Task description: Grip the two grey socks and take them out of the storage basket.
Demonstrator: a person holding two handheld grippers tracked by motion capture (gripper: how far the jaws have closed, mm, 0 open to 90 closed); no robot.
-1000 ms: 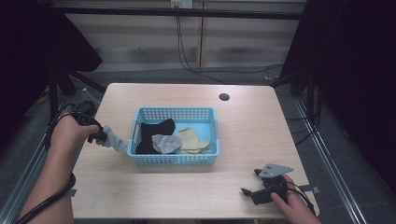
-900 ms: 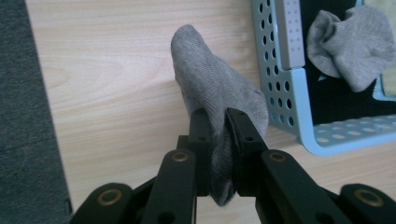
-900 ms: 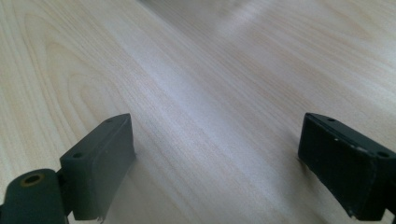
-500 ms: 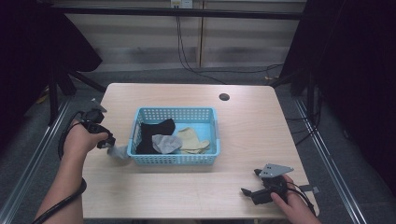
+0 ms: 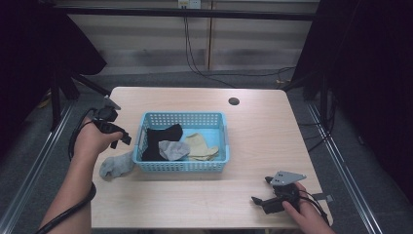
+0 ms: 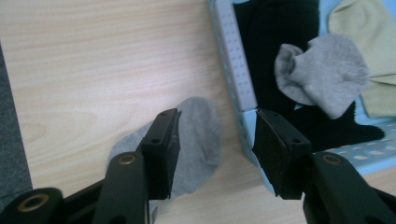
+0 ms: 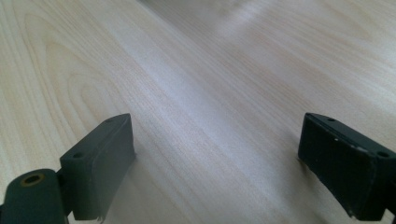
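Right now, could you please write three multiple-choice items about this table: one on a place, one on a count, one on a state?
1. Where does the grey sock outside the light blue plastic basket lie?
A. on the wooden table, left of the basket
B. behind the basket
C. in the right gripper

2. How many socks lie inside the basket?
A. one
B. three
C. five

3. How stands the left gripper?
A. shut on a sock
B. open
C. shut, holding nothing

Answers: 1 A, the high view shows it beside the basket's left wall. 2 B, black, grey, beige. 3 B, a gap separates its jaws.
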